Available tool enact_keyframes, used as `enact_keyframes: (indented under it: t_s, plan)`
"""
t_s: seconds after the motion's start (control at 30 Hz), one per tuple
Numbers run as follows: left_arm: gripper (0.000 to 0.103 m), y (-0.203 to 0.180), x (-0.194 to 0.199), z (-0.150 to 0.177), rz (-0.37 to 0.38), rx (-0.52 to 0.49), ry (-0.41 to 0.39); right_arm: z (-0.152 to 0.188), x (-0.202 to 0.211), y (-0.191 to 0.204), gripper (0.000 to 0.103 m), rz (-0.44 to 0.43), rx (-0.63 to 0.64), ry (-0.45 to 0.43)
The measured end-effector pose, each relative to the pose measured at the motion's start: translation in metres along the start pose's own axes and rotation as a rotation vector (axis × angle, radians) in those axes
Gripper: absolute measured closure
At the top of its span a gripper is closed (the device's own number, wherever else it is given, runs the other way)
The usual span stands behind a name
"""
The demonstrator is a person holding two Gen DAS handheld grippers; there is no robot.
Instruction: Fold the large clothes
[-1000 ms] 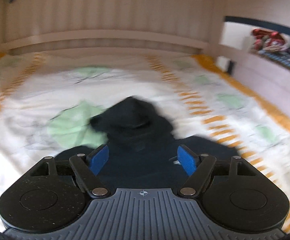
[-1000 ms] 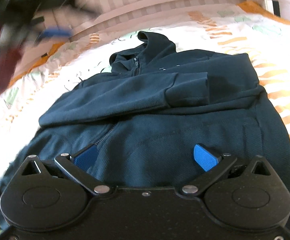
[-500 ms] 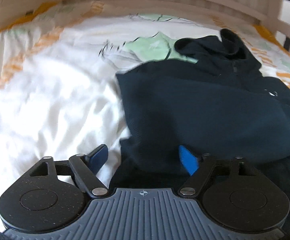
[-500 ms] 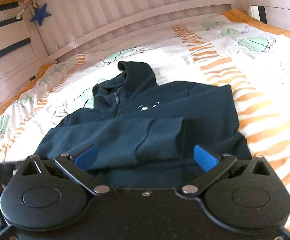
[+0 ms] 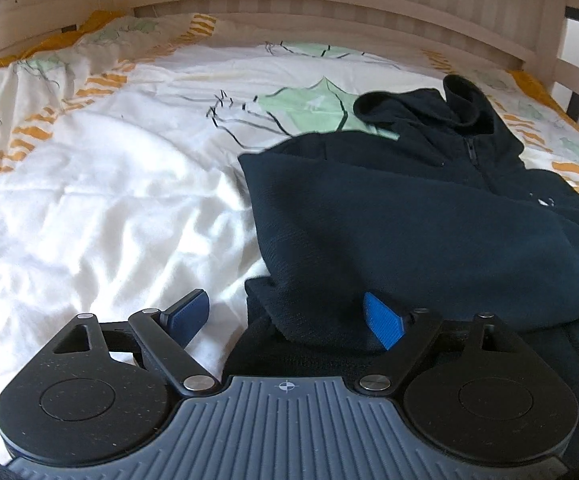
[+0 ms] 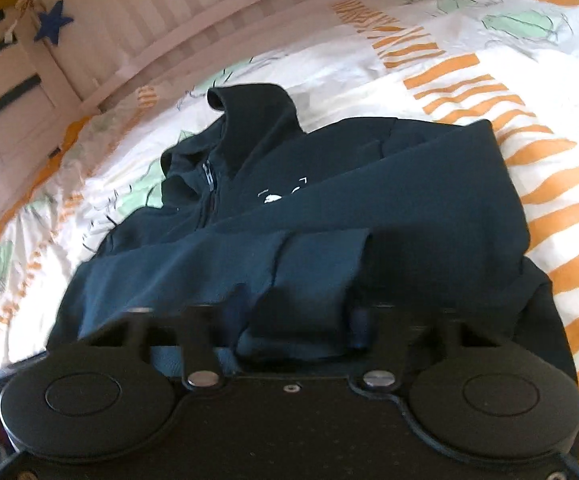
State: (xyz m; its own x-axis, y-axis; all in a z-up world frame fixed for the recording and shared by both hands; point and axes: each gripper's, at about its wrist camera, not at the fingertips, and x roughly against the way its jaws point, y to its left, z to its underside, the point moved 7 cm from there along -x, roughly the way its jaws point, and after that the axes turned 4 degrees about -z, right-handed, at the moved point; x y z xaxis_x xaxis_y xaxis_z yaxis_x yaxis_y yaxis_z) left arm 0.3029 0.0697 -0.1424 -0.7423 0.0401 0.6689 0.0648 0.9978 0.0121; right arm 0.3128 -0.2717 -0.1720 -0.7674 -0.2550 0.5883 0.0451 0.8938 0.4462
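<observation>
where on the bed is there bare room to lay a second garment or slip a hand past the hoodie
The widest free patch is the white duvet between the hoodie and the bed's orange-striped edge. A narrower bare strip lies between the hood and the slatted headboard, another on the stripes at the hoodie's other side. It is crowded at the near hem, where both grippers work.

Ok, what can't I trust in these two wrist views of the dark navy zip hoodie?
- Right wrist view: right gripper fingers smeared by motion blur as the jaws close around the folded sleeve cuff; contact unclear.
- Left wrist view: dark navy zip hoodie cut off at the right edge; its hem sits behind the left gripper.
</observation>
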Motion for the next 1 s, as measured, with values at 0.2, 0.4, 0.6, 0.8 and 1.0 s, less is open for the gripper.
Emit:
enact_keyframes:
  t_s: [0.2, 0.4, 0.6, 0.8, 1.0]
  plan:
    - [0.019, -0.003, 0.026, -0.032, 0.015, 0.038, -0.075, -0.03, 0.029, 0.038, 0.072, -0.036, 0.168, -0.103]
    - [0.019, -0.018, 0.009, -0.042, -0.009, -0.002, -0.055, -0.041, 0.023, 0.018, 0.065, 0.047, 0.149, -0.084]
    - [0.011, -0.007, -0.027, -0.009, -0.04, -0.008, 0.006, -0.006, -0.001, -0.022, 0.046, 0.19, 0.134, -0.025]
    - [0.008, -0.002, -0.024, -0.005, -0.027, 0.034, -0.019, 0.007, 0.003, -0.024, 0.043, 0.174, 0.175, -0.115]
    - [0.004, -0.003, -0.024, -0.004, -0.061, 0.024, -0.037, 0.009, 0.0, -0.016, 0.038, 0.193, 0.223, -0.128]
